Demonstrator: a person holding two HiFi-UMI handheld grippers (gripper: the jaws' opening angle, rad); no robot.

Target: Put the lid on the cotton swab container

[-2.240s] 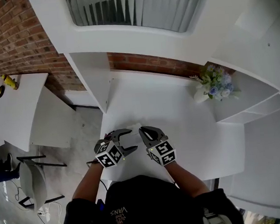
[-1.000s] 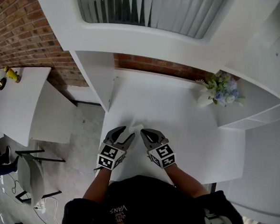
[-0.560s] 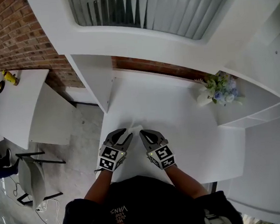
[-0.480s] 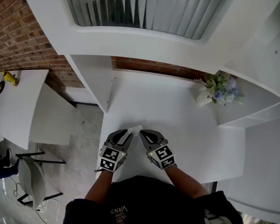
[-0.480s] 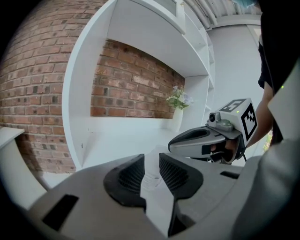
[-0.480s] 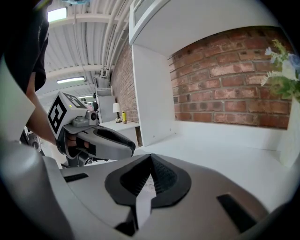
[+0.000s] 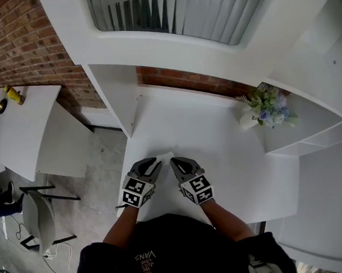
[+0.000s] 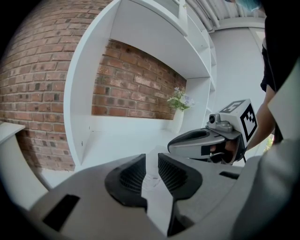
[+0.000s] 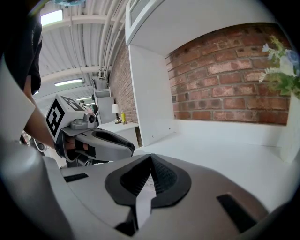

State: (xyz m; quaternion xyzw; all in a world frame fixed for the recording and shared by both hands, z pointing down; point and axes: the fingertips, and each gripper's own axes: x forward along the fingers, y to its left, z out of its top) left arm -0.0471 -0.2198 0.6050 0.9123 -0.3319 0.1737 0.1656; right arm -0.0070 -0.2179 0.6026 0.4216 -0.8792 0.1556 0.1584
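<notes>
A small white container [image 7: 165,157], its details too small to make out, lies near the front left edge of the white table [image 7: 219,153]. My left gripper [image 7: 155,162] comes at it from the left. Its jaws are closing, and the pale thing [image 8: 152,174] shows in the narrow gap between the pads. My right gripper [image 7: 174,162] meets it from the right with its jaws shut. A sliver of white [image 9: 148,183] shows behind its touching tips [image 9: 150,159], and whether they pinch an edge is not visible. I cannot pick out a separate lid.
A vase of flowers [image 7: 263,112] stands at the table's far right by the white shelving. A white upright panel [image 7: 113,99] rises at the far left. The table's left edge drops to the floor beside my left gripper. A second table [image 7: 19,132] and a chair [image 7: 39,221] stand further left.
The left gripper's jaws have narrowed around the white thing and moved slightly in toward it. The right gripper has stayed shut in the same place.
</notes>
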